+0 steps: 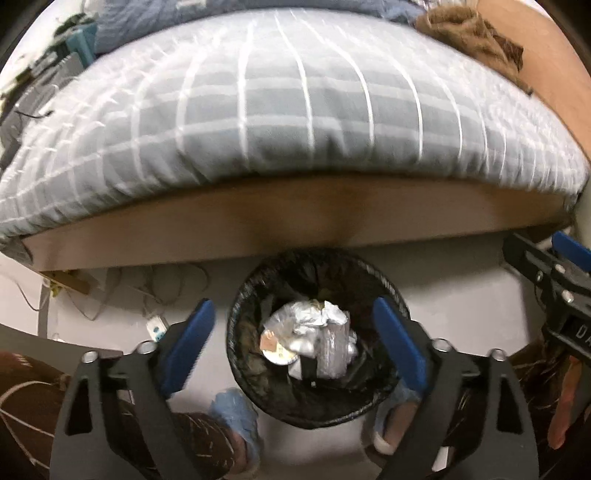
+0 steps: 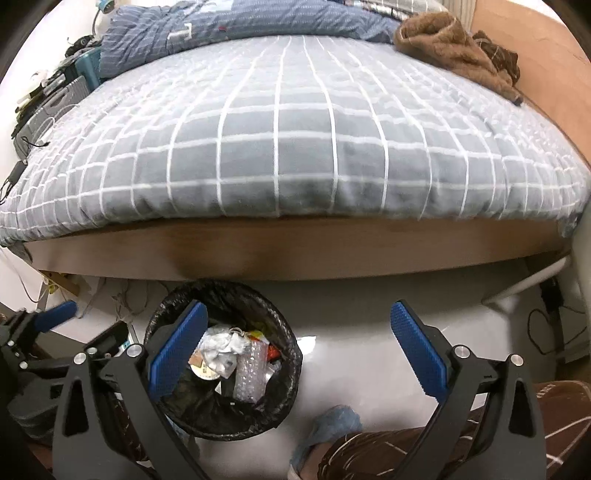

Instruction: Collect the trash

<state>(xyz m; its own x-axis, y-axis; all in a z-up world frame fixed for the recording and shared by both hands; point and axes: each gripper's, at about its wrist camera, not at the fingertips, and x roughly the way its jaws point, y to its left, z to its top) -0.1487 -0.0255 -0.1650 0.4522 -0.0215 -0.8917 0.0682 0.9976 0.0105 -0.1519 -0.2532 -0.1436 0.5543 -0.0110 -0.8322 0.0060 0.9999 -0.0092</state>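
A round trash bin (image 1: pixel 258 391) with a black liner stands on the floor beside the bed. It holds crumpled foil and paper trash (image 1: pixel 314 332), a lid and bubble wrap. My left gripper (image 1: pixel 299 343) is open and empty, directly above the bin. In the right wrist view the bin (image 2: pixel 284 384) sits at lower left with the trash (image 2: pixel 229 354) inside. My right gripper (image 2: pixel 299 350) is open and empty, above the bin's right rim and the floor. The left gripper (image 2: pixel 40 325) shows at that view's left edge; the right gripper (image 1: pixel 554 280) shows at the left wrist view's right edge.
A bed with a grey checked cover (image 2: pixel 295 147) and a wooden frame (image 2: pixel 295 254) fills the background. A brown garment (image 2: pixel 454 48) and a blue quilt (image 2: pixel 236 26) lie at its far side. Cables and a power strip (image 1: pixel 155 325) lie on the floor left of the bin. The person's feet in blue covers (image 1: pixel 236 417) flank the bin.
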